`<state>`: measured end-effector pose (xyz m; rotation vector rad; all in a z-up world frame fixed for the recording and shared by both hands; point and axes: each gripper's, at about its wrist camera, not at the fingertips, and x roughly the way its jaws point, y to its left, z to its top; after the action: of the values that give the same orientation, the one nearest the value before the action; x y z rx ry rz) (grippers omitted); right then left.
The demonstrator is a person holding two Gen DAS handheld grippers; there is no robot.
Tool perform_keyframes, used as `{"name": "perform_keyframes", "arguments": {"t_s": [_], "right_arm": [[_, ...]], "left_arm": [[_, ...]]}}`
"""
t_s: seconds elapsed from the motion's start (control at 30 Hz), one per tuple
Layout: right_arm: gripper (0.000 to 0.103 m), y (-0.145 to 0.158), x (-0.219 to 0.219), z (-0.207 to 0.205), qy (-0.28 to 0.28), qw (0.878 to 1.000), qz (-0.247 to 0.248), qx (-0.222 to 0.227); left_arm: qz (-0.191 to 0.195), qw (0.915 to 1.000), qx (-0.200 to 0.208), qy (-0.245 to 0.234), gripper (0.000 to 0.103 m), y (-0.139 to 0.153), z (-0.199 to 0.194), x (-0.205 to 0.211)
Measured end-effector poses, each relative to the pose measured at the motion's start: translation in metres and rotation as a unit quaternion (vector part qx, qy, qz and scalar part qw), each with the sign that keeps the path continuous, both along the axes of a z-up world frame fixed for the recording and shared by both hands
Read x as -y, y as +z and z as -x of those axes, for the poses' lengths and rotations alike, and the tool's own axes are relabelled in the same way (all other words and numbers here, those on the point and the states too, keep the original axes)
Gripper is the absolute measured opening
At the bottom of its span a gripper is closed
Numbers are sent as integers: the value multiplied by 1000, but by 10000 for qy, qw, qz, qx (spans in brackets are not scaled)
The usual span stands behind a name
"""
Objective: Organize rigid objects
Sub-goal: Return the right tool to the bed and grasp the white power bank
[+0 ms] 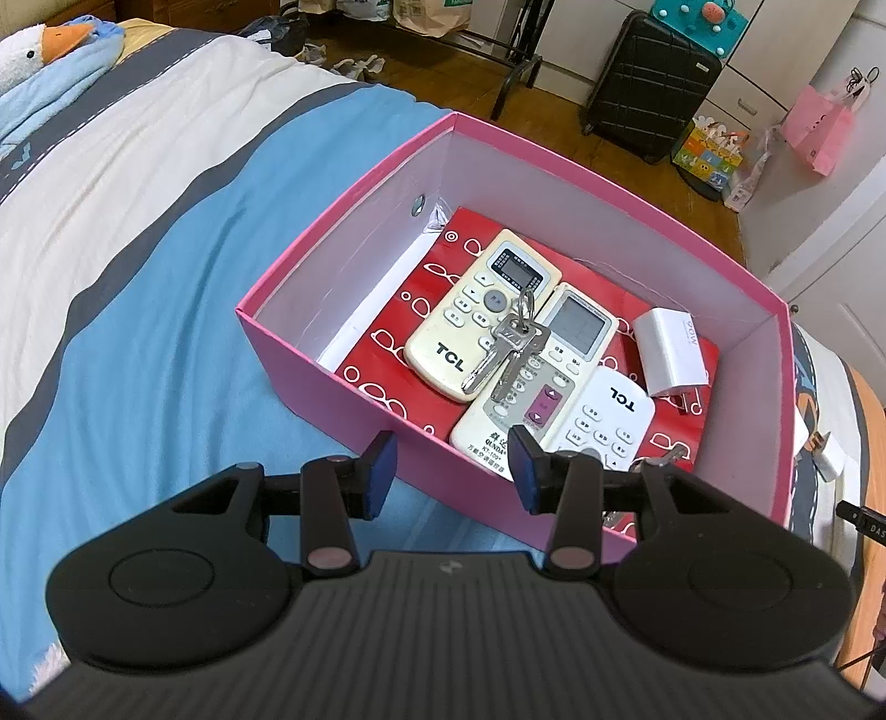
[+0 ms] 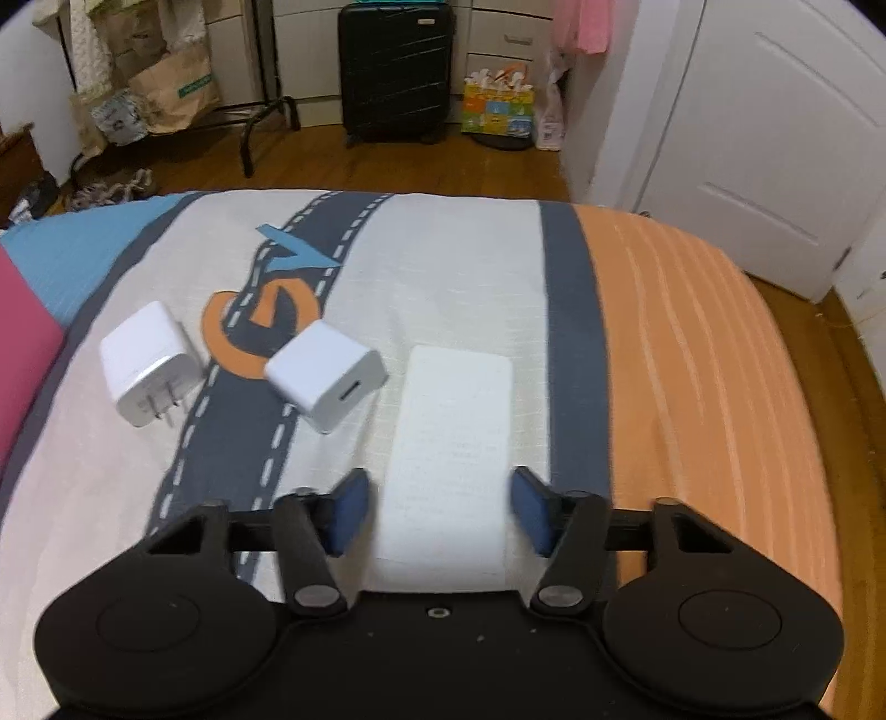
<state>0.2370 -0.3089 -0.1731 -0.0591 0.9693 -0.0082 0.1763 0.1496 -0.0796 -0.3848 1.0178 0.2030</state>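
A pink box (image 1: 354, 399) sits on the bed. In it lie a cream TCL remote (image 1: 476, 315), a grey-white remote (image 1: 545, 376), a white TCL remote (image 1: 609, 421), a bunch of keys (image 1: 509, 343) and a white charger (image 1: 670, 354), all on a red sheet. My left gripper (image 1: 451, 471) is open and empty over the box's near wall. My right gripper (image 2: 440, 509) is open, its fingers either side of a flat white power bank (image 2: 451, 437) on the bed. Two white chargers (image 2: 149, 363) (image 2: 326, 374) lie to its left.
The pink box edge (image 2: 22, 343) shows at the far left of the right wrist view. A goose plush (image 1: 50, 50) lies at the head of the bed. A black suitcase (image 2: 396, 66), bags and a white door (image 2: 775, 138) stand beyond the bed's end.
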Motion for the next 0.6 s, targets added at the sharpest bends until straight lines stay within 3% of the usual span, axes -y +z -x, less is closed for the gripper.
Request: {"name": "perform_keyframes", "arguments": {"t_s": [0.1, 0.27, 0.5, 0.6], "right_arm": [[58, 6, -2, 5, 77, 9995, -184, -225], [58, 12, -21, 24, 68, 9925, -434, -1138], [60, -10, -27, 17, 78, 9897, -437, -1361], [59, -10, -28, 17, 74, 9917, -394, -1222]], "left_arm": [[1, 10000, 9, -4, 42, 0, 0, -1], [54, 10000, 17, -14, 42, -1, 0, -4], [61, 10000, 11, -10, 43, -1, 0, -4], [50, 10000, 17, -15, 42, -1, 0, -4]]}}
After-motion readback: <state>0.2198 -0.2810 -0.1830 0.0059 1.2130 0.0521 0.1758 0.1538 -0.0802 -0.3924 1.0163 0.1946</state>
